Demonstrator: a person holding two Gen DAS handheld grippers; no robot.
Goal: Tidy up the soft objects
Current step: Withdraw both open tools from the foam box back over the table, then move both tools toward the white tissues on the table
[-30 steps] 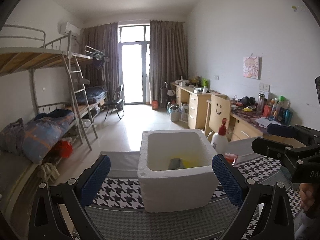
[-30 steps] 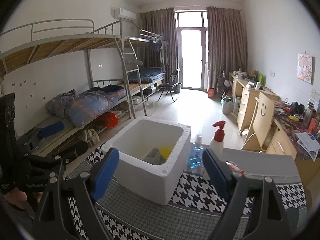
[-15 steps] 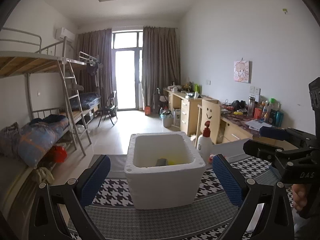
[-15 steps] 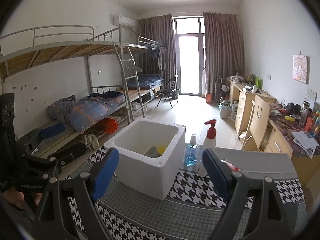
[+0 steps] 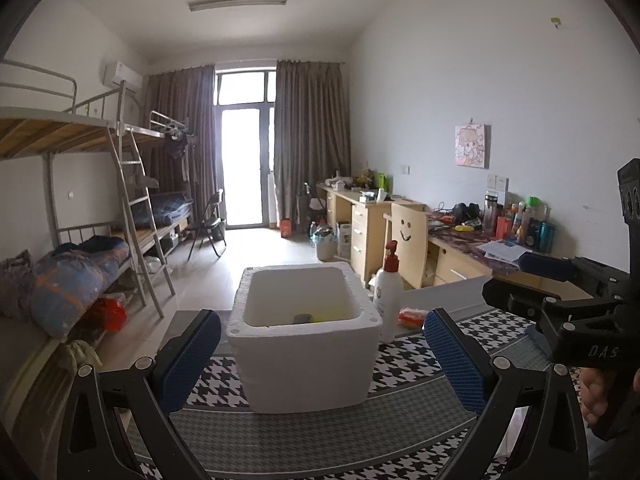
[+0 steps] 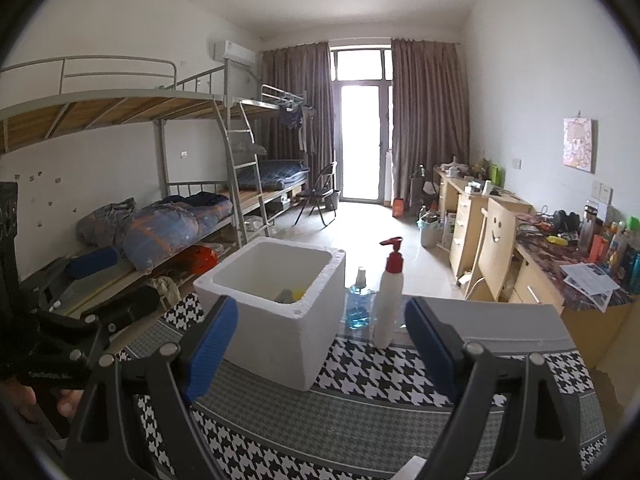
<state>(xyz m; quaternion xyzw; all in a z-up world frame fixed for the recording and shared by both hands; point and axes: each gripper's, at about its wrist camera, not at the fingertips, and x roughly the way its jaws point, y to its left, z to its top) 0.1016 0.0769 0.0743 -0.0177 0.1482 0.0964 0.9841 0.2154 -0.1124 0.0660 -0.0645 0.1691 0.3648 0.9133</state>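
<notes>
A white foam box stands on the houndstooth cloth of the table. Inside it lie a grey soft thing and a yellow one; most of both is hidden by the box wall. My left gripper hangs open in front of the box, nothing between its blue pads. My right gripper is open too, back from the box and to its right. Each view shows the other gripper at its edge, held by a hand.
A white pump bottle with a red top stands right of the box, a blue liquid bottle beside it. An orange packet lies behind. Bunk beds run along the left wall, desks and a chair along the right.
Both grippers have drawn back from the foam box and tilted up a little; the box looks smaller and lower in both views. Jaws stayed open.
</notes>
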